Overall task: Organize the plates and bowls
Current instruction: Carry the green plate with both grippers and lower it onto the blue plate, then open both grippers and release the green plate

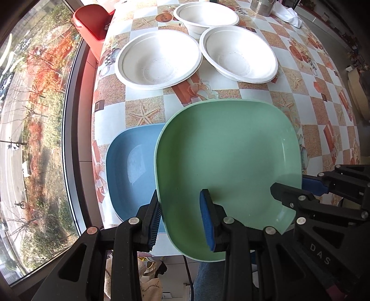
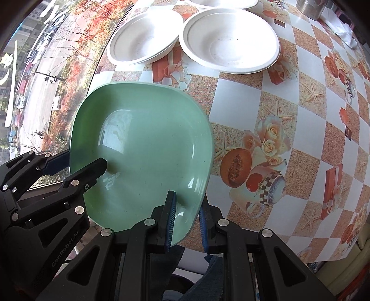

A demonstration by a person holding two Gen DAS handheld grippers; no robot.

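Observation:
A green square plate (image 1: 222,148) hangs tilted above the table, held by both grippers at opposite rims. My left gripper (image 1: 181,220) is shut on its left rim, one blue pad inside the plate and one outside. My right gripper (image 2: 187,220) is shut on the right rim of the green plate (image 2: 148,148) in the same way. Each gripper also shows in the other's view: the right gripper (image 1: 293,185) and the left gripper (image 2: 76,165). A blue plate (image 1: 129,171) lies on the table, partly under the green plate's left side. Three white bowls (image 1: 159,60) (image 1: 238,53) (image 1: 205,16) stand farther back.
The table (image 2: 266,97) has a checkered cloth with starfish and fruit prints. A red object (image 1: 92,20) sits at the far left edge by the window. A metal cup (image 1: 263,7) and white tissue (image 1: 289,14) are at the far right.

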